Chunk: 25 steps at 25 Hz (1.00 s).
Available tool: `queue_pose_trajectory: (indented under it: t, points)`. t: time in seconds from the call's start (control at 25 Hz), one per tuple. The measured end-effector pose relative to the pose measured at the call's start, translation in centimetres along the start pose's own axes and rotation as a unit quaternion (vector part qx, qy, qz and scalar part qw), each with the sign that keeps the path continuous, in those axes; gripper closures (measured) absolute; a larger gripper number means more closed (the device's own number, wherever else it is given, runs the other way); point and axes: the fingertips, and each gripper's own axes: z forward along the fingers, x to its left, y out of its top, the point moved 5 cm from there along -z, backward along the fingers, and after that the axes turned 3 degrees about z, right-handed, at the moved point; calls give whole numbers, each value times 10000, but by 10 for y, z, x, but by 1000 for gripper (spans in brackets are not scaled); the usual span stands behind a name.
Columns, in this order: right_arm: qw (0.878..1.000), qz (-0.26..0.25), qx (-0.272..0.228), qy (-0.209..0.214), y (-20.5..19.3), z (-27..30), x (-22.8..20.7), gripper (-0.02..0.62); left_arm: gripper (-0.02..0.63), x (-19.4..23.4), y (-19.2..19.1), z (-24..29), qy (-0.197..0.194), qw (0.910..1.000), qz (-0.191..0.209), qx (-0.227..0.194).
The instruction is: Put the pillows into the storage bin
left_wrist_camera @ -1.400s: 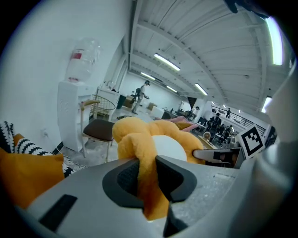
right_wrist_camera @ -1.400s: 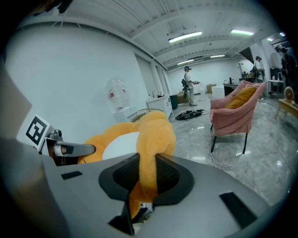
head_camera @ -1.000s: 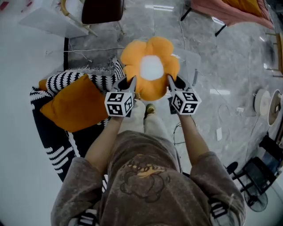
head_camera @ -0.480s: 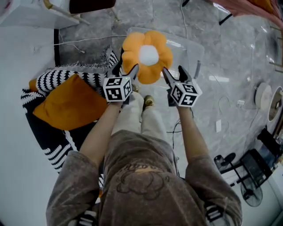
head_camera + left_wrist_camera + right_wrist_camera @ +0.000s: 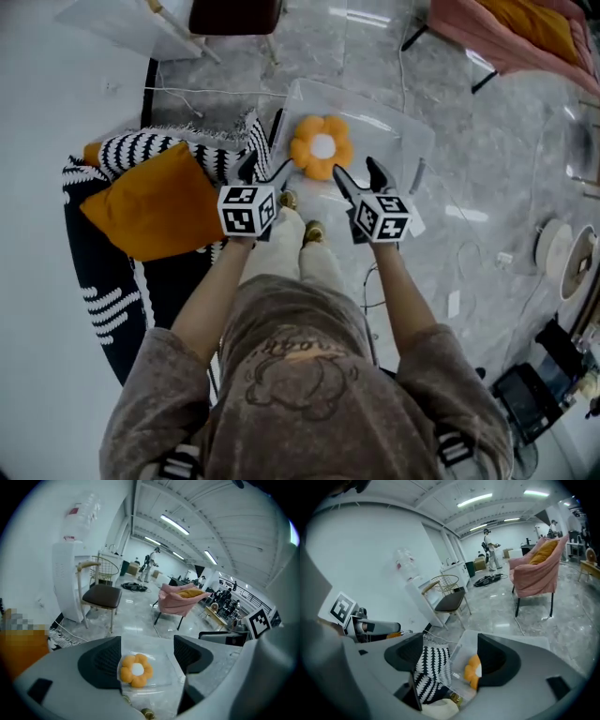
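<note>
Both sets of jaws just opening wide, nothing btwn the pads, so the gaps are free. Left gripper point(image 5: 266, 169) & right gripper point(image 5: 359, 172) sit by the near wall of the clear storage bin point(image 5: 417, 141). Ahead of the fingertips the bin mouth's open, w/ only the flower pillow point(image 5: 321, 147) on its floor. Spare room lies beyond the right fingers. Left of the left fingers, striped cushion point(image 5: 187, 155) & orange pillow point(image 5: 155, 202) crowd the bin's side. Behind the fingers are the person's shoes point(image 5: 314, 230).

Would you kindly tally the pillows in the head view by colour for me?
Orange flower pillow, in the storage bin: 1
Plain orange pillow: 1
Black-and-white striped pillow: 1
Total: 3
An orange corner beside the striped one is too hidden to count.
</note>
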Motion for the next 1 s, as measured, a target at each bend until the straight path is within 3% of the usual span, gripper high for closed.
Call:
queue_pose_trajectory:
  t: [0.16, 0.36, 0.48, 0.64, 0.92, 1.0]
  points:
    - [9975, -389, 86, 588, -3, -12, 45, 245, 272, -2, -2, -68, 440, 9982, -152, -380]
    - [9834, -965, 239, 1516, 1, -13, 122, 249, 272, 16, -15, -171, 1330, 9859, -470, -902]
    - [9723, -1231, 333, 1958, 4, -16, 171, 251, 272, 31, -23, -237, 1881, 9727, -667, -1181]
    - [9541, -1643, 550, 2445, -2, -4, 251, 250, 272, 72, -45, -323, 2598, 9470, -1074, -1556]
    - [9249, -2112, 1122, 2955, -60, 33, 386, 250, 272, 160, -106, -425, 3229, 9209, -1503, -1586]
    - [9216, -2160, 1307, 2948, -82, 47, 412, 250, 272, 190, -127, -445, 3339, 9159, -1660, -1488]
